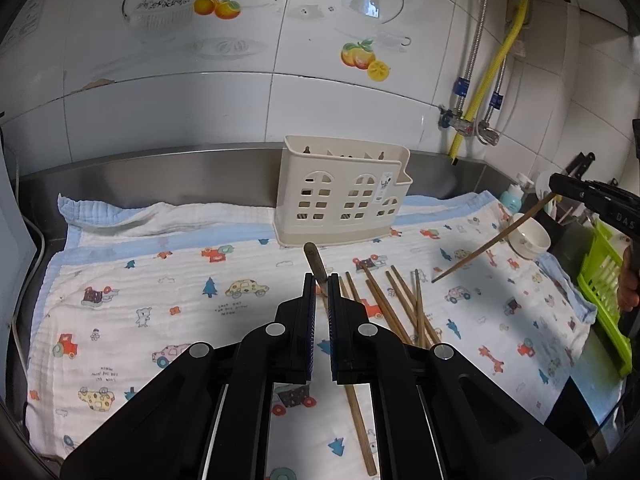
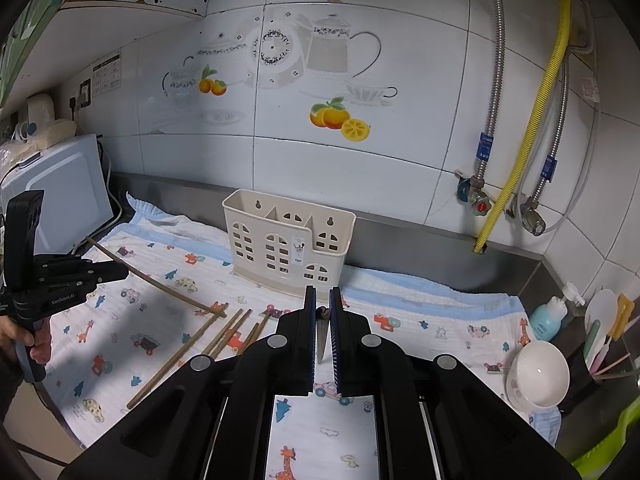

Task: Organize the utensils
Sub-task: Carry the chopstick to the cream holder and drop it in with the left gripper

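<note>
A cream utensil holder [image 1: 344,192] stands at the back of the cloth, also in the right wrist view [image 2: 288,244]. Several brown chopsticks [image 1: 400,304] lie loose on the cloth [image 2: 224,332]. My left gripper [image 1: 321,280] is shut on one chopstick [image 1: 314,260], which points up and forward; the right wrist view shows it held above the cloth [image 2: 160,284]. My right gripper [image 2: 322,300] is shut on another chopstick [image 2: 322,334]; in the left wrist view it hangs slanted over the cloth's right side [image 1: 492,242].
A patterned cloth [image 1: 160,280] covers the steel counter. A white bowl [image 2: 538,374], a blue soap bottle [image 2: 550,316] and a green rack [image 1: 604,288] sit at the right. A white appliance [image 2: 60,196] stands at the left. Pipes [image 2: 520,152] run down the tiled wall.
</note>
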`<action>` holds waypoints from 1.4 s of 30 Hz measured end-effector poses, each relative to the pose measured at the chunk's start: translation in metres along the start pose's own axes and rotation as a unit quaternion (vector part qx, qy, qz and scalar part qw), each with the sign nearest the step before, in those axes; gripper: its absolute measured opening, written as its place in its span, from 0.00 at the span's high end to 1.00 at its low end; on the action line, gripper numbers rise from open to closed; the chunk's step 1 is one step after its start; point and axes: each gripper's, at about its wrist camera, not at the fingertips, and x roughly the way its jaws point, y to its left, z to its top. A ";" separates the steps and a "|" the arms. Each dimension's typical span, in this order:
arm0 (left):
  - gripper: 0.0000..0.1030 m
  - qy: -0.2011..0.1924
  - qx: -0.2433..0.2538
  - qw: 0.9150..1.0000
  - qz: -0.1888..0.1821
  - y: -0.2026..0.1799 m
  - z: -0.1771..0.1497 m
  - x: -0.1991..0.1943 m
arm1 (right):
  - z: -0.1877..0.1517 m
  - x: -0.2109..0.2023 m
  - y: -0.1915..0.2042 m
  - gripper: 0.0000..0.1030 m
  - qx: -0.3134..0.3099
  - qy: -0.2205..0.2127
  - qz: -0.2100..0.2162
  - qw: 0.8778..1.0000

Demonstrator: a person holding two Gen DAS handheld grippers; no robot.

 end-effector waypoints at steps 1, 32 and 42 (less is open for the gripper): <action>0.95 -0.001 -0.003 1.000 0.000 0.001 0.000 0.000 | 0.000 0.000 0.000 0.94 0.000 -0.001 -0.001 1.000; 0.96 -0.035 -0.011 0.999 -0.026 -0.003 0.024 -0.005 | 0.045 -0.003 -0.005 0.94 -0.012 -0.020 -0.002 1.000; 0.96 -0.089 0.018 0.995 -0.037 -0.020 0.088 -0.031 | 0.112 -0.008 -0.010 0.94 -0.012 -0.061 0.006 0.998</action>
